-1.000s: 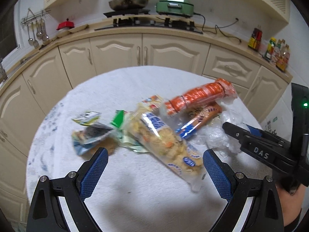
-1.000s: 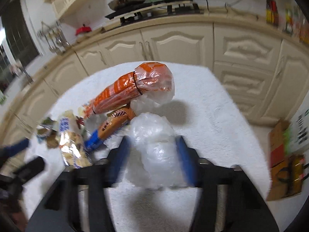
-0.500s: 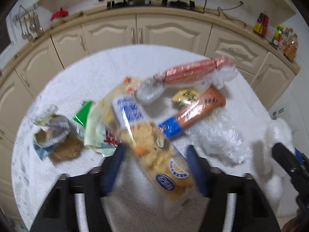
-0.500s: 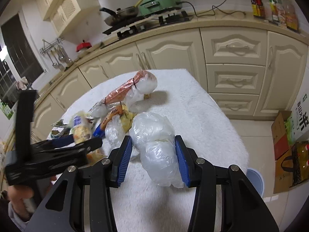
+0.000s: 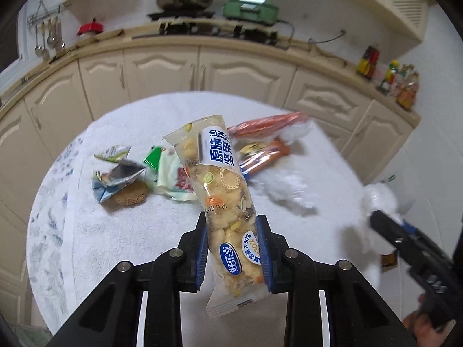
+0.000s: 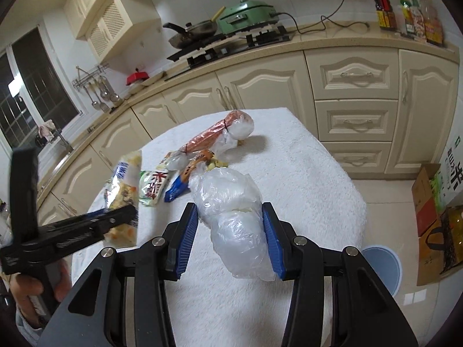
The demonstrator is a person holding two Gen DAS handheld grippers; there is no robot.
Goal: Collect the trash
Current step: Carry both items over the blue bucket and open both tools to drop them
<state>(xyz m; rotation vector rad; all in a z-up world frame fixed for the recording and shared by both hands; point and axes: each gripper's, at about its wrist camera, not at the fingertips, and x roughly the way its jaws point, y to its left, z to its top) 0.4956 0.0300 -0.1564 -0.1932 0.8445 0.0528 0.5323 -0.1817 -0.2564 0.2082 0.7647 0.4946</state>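
My left gripper (image 5: 231, 225) has its jaws closing on a clear packet of nut crackers (image 5: 220, 173); the blue pads press its lower half and it hangs tilted above the white-clothed table (image 5: 115, 245). My right gripper (image 6: 230, 217) is shut on a crumpled clear plastic bag (image 6: 240, 245), held above the table's near right side. On the cloth lie an orange tube packet (image 5: 266, 124), an orange and blue wrapper (image 5: 260, 159), loose clear plastic (image 5: 289, 185), a green and white wrapper (image 5: 170, 173), a crumpled foil wrapper (image 5: 115, 170) and a brown cookie (image 5: 130, 196).
Cream kitchen cabinets (image 6: 347, 86) curve behind the table, with a stove, a pan and a green cooker on the counter. On the floor to the right stand a round blue bin (image 6: 385, 269) and cardboard boxes (image 6: 428, 196). A hand (image 6: 31, 289) holds the left gripper.
The left jaws came together on the cracker packet and lifted it off the cloth. The right gripper carried the plastic bag up and away from the pile, toward the table's right side.
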